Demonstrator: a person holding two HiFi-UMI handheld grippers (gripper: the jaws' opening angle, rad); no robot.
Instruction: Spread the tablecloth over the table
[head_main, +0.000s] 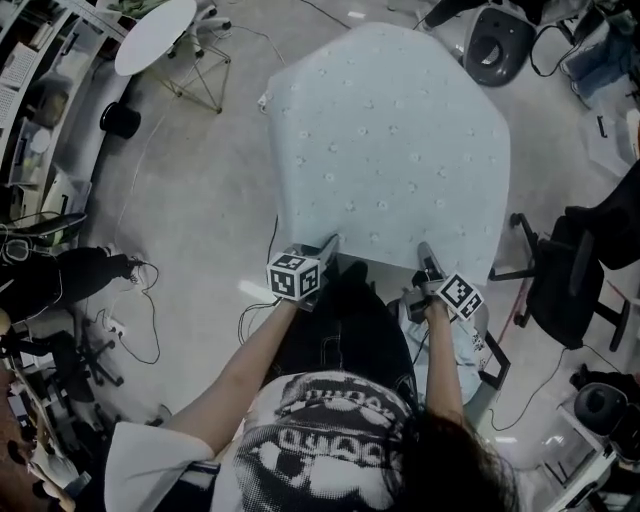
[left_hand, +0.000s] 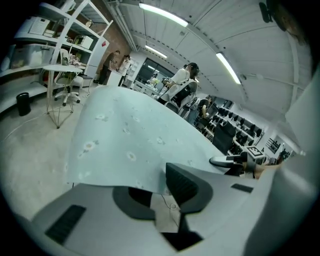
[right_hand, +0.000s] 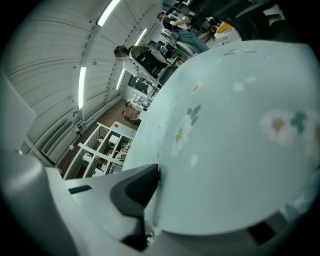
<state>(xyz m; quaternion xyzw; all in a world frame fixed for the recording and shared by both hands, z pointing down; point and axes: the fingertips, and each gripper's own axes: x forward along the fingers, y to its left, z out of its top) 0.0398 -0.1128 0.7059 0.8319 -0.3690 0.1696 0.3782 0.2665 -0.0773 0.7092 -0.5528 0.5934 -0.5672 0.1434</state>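
The pale blue tablecloth (head_main: 390, 130) with small daisy prints lies spread over the table and hides it entirely; its sides hang down. I hold its near edge with both grippers. My left gripper (head_main: 328, 245) is shut on the near left corner, and in the left gripper view the cloth (left_hand: 135, 140) runs away from the jaws (left_hand: 160, 187) with its hem pinched between the pads. My right gripper (head_main: 427, 252) is shut on the near right part of the edge. There the cloth (right_hand: 235, 150) bulges over the lower jaw and fills that view beside the right gripper (right_hand: 159, 200).
A round white table (head_main: 155, 33) on wire legs and a black bin (head_main: 120, 120) stand at the far left. Black office chairs (head_main: 575, 260) crowd the right side, another chair (head_main: 495, 45) sits beyond the table. Cables (head_main: 140, 310) trail on the floor at left. People (left_hand: 180, 80) stand far off.
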